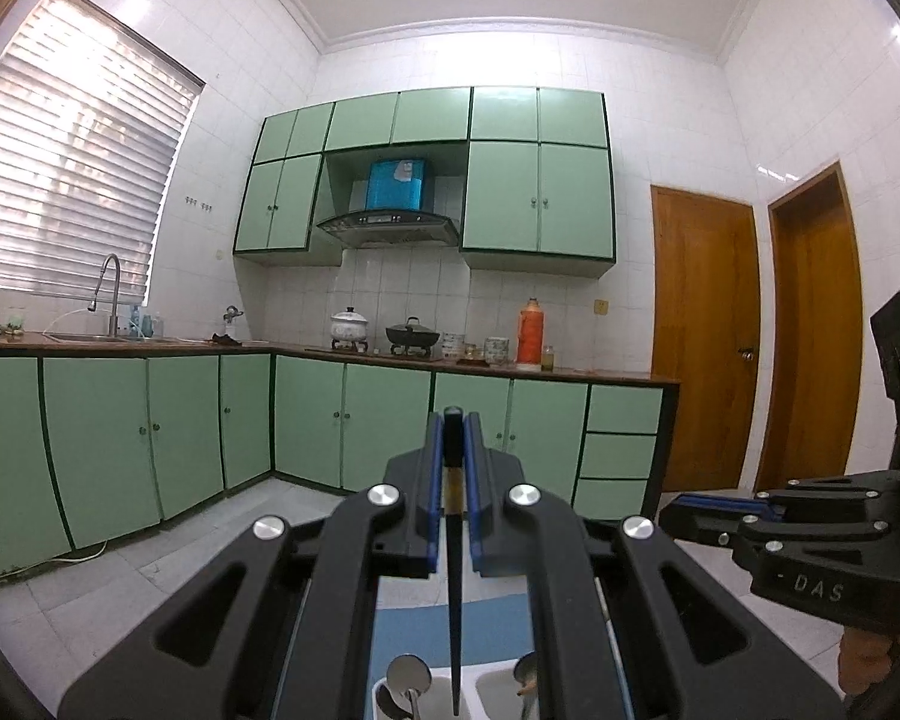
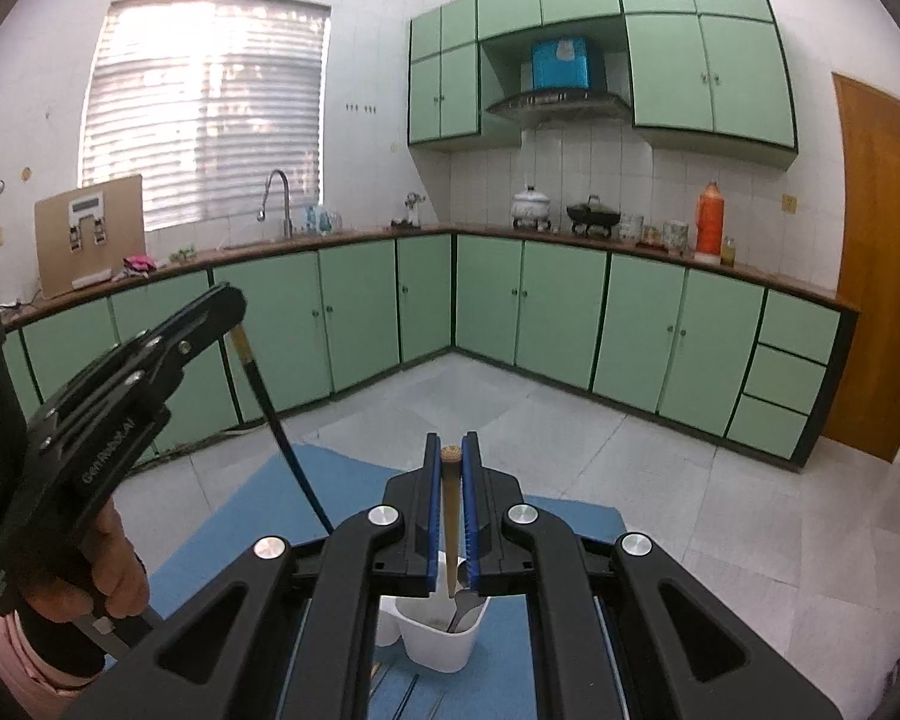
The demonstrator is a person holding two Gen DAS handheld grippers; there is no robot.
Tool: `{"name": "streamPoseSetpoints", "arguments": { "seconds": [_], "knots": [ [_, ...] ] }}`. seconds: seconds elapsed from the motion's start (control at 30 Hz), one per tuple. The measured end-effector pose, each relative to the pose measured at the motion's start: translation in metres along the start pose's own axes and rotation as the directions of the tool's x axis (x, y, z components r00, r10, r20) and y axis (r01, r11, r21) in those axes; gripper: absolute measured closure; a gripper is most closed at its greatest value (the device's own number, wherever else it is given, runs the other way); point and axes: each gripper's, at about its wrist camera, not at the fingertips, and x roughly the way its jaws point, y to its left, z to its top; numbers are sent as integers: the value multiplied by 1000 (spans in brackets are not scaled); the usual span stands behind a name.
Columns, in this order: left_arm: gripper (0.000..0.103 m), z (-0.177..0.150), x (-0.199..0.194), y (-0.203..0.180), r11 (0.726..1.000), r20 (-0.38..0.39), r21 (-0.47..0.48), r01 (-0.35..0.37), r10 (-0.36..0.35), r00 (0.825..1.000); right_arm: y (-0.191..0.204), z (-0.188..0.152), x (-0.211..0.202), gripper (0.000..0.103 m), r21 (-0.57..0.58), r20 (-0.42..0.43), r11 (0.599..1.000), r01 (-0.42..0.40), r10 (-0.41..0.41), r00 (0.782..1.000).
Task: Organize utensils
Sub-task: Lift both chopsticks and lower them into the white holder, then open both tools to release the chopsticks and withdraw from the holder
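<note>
- Two grippers, both loaded, we record.
- Left gripper [image 1: 453, 420]: jaws clamped on a black chopstick [image 1: 455, 600], its tip inside the white holder [image 1: 384, 699].
- Right gripper [image 2: 451, 450]: jaws clamped on a wooden-handled utensil [image 2: 450, 516], standing in the white holder [image 2: 444, 639] on the blue-matted surface [image 2: 222, 540].

Glossy white plastic holder [image 2: 444, 639], shiny metal spoon [image 1: 408, 675], matt blue mat [image 2: 222, 540].
</note>
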Motion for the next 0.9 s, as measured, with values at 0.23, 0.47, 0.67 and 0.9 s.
{"name": "streamPoseSetpoints", "arguments": {
  "seconds": [0.23,0.47,0.67,0.9],
  "knots": [
    [97,-40,36,11,1000,-89,-4,-13,13,996,-7,-21,41,96,19,-66,1000,-17,19,998],
    [97,-68,58,28,1000,-172,-5,-22,21,985,-15,-37,69,96,42,-121,999,-26,31,992],
    [97,-89,69,41,999,-232,-16,-28,23,972,-17,-46,86,96,55,-150,998,-29,37,988],
    [97,-99,70,51,999,-255,-18,-39,34,966,-21,-45,86,96,64,-135,997,-30,39,990]
  ]
}}
